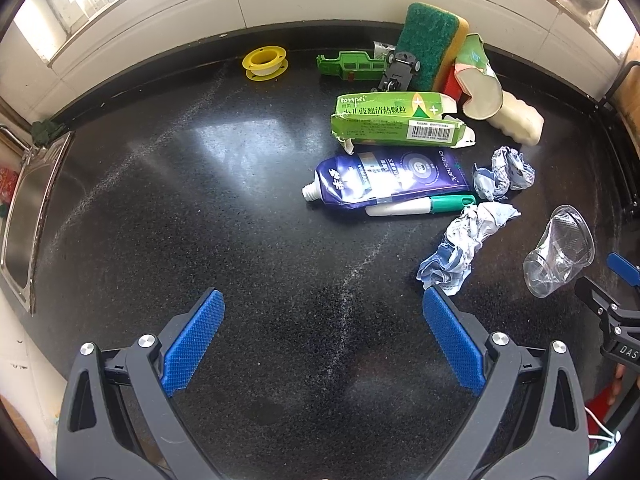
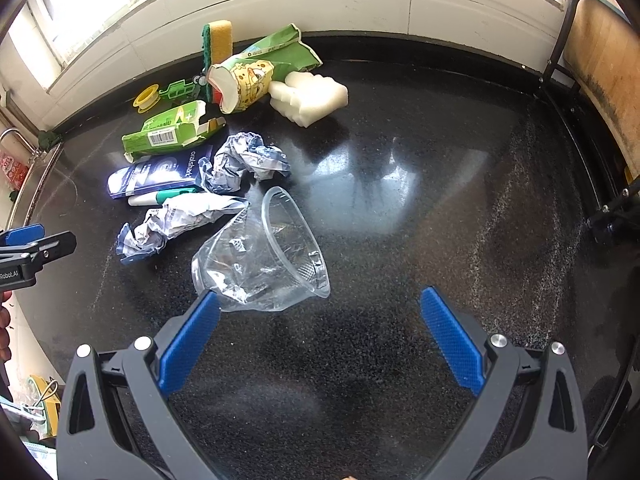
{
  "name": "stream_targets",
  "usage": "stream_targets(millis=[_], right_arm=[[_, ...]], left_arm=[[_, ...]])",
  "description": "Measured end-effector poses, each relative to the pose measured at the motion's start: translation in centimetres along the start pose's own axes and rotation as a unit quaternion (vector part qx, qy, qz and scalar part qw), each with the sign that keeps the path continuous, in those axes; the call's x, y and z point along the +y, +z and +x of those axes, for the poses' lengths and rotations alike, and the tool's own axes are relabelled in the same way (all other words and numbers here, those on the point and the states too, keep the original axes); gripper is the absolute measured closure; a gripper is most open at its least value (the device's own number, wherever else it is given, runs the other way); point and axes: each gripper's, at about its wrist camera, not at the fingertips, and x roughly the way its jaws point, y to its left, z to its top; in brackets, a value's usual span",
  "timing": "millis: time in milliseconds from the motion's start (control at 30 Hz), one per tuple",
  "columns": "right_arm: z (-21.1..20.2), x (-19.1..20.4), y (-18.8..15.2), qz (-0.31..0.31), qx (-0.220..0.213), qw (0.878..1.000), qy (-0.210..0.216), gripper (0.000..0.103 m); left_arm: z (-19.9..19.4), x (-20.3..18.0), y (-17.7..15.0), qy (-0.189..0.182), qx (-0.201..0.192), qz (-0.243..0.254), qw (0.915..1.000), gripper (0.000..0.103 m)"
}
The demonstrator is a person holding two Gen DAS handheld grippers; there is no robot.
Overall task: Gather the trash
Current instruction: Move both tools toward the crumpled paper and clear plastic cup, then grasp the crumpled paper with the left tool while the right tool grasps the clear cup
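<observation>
Below, in the left wrist view, the left gripper [image 1: 323,312] is held with its jaws spread wide and nothing between them, their blue pads finely cross-hatched. A glossy, black speckled surface [image 1: 200,220] is seen under them. A blue toothpaste tube [image 1: 390,176], flattened and shiny, is taken as the landmark: behind it lies a torn green cardboard box [image 1: 398,122]; against its near edge rests a white and teal pen [image 1: 420,205]; beside its flat end sits a crumpled paper ball [image 1: 505,174], and nearer the camera a second twisted paper wad [image 1: 466,246]. Well apart from the tube, at the view's right side, a clear, ribbed plastic cup [image 1: 558,250] lies on its side. Behind the box a green-and-yellow scouring sponge [image 1: 430,46] is propped upright.

Next, in the right wrist view, the right gripper [image 2: 320,312] is likewise seen with jaws spread and empty. The crushed plastic cup [image 2: 260,256] lies on its side just ahead of the left pad, well nearer than the toothpaste tube [image 2: 160,176]. A wavy white foam block [image 2: 308,98] lies far behind the tube.
</observation>
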Motion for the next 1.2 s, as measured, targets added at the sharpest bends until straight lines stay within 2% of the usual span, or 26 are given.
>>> stream_targets(millis=[533, 867, 1067, 1200], right_arm=[[-0.8, -2.5, -1.2, 0.035, 0.0, 0.999, -0.025, 0.006], [-0.9, -3.1, -1.8, 0.039, 0.003, 0.999, -0.025, 0.006], [-0.9, -2.5, -0.1, 0.028, 0.017, 0.999, 0.01, 0.006], [-0.5, -0.9, 1.7, -0.003, 0.02, 0.999, 0.035, 0.006]], left_arm=[[1.2, -2.6, 0.6, -0.014, 0.014, 0.03, 0.9993, 0.006], [1.7, -3.2, 0.7, -0.019, 0.019, 0.036, 0.999, 0.006], [2.9, -5.4, 1.1, -0.023, 0.02, 0.071, 0.997, 0.006], [4.0, -7.0, 1.9, -0.013, 0.022, 0.095, 0.9952, 0.006]])
